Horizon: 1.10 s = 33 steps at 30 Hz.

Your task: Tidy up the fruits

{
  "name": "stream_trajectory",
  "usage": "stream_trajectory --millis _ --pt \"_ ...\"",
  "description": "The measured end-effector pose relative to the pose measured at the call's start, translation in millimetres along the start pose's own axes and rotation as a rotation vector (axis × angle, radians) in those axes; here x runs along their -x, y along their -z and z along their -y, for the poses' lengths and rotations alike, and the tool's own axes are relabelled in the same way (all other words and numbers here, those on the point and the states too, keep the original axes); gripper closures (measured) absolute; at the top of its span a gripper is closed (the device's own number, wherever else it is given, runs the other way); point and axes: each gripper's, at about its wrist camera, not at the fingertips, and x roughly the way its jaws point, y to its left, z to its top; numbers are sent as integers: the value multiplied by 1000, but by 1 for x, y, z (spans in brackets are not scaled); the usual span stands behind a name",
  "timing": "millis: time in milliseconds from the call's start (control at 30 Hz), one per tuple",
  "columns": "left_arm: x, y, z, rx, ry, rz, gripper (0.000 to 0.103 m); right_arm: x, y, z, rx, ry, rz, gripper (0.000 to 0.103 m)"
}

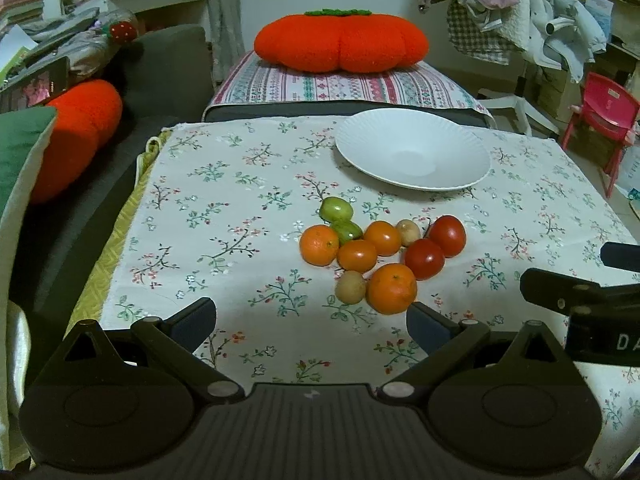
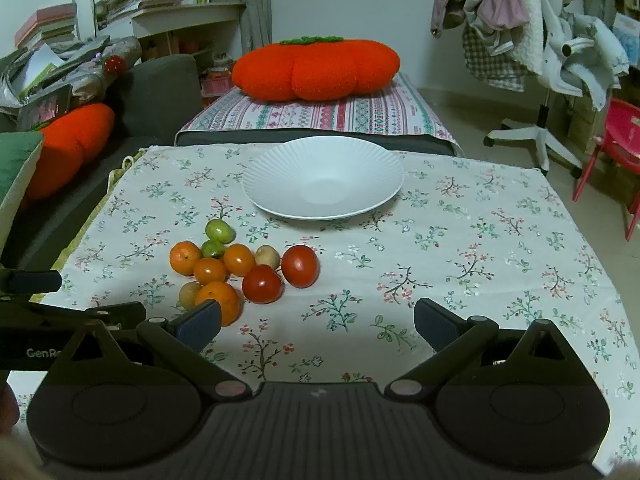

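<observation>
Fruit pile: a tight cluster of small round fruits (image 1: 376,252) lies on the floral-print cloth, nearer the viewer than the plate and apart from it.
Pile make-up: two glossy red tomatoes (image 1: 436,248), two small orange tomatoes (image 1: 370,248), two matt orange mandarins (image 1: 392,288), two green oval fruits (image 1: 340,220) and two small tan round fruits (image 1: 351,287), most of them touching a neighbour.
Nearest fruit: the near mandarin sits at the front of the pile, with a tan fruit just beside it.
Left gripper (image 1: 312,320): black, jaws spread wide and holding nothing; the pile lies ahead of them, toward the right-hand jaw, whose tip in the left wrist view is just below the near mandarin.
Right gripper (image 2: 318,322): black, jaws spread wide and holding nothing; the pile lies ahead and to the left, and the left-hand jaw tip overlaps the near mandarin in the right wrist view; whether they touch I cannot tell.
Plate: a white ribbed shallow plate (image 2: 276,168) sits beyond the pile on the cloth, with no fruit on it.
Worktop: the white floral tablecloth (image 1: 224,216) covers the worktop.
Beyond: a large orange plush pumpkin cushion (image 2: 316,68) rests on a striped patterned cover (image 2: 320,114) behind the worktop.
</observation>
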Motion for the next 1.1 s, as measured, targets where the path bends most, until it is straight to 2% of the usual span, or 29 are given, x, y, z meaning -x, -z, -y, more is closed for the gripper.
stream_trajectory --millis 367,500,667,733,800,967,1100 --pt "-24 0 -3 -50 -32 -9 16 -23 -1 -1 45 17 -42 0" --pt "-33 -5 -8 -66 -52 -18 16 -31 -4 0 48 -7 -45 0" --pt "-42 -17 -16 -73 -59 20 16 -47 -13 13 19 -69 -45 1" --pt "-45 -19 -15 -98 -60 38 18 -54 -20 21 -7 -84 -35 5" --pt "-47 -18 -10 -121 -25 50 21 -61 -29 27 -15 -95 -22 12" --pt "-45 -11 8 -184 113 58 40 -79 -35 31 -58 -168 -56 33" --pt "-51 -5 27 -249 182 55 54 -90 -36 30 -93 -243 -114 43"
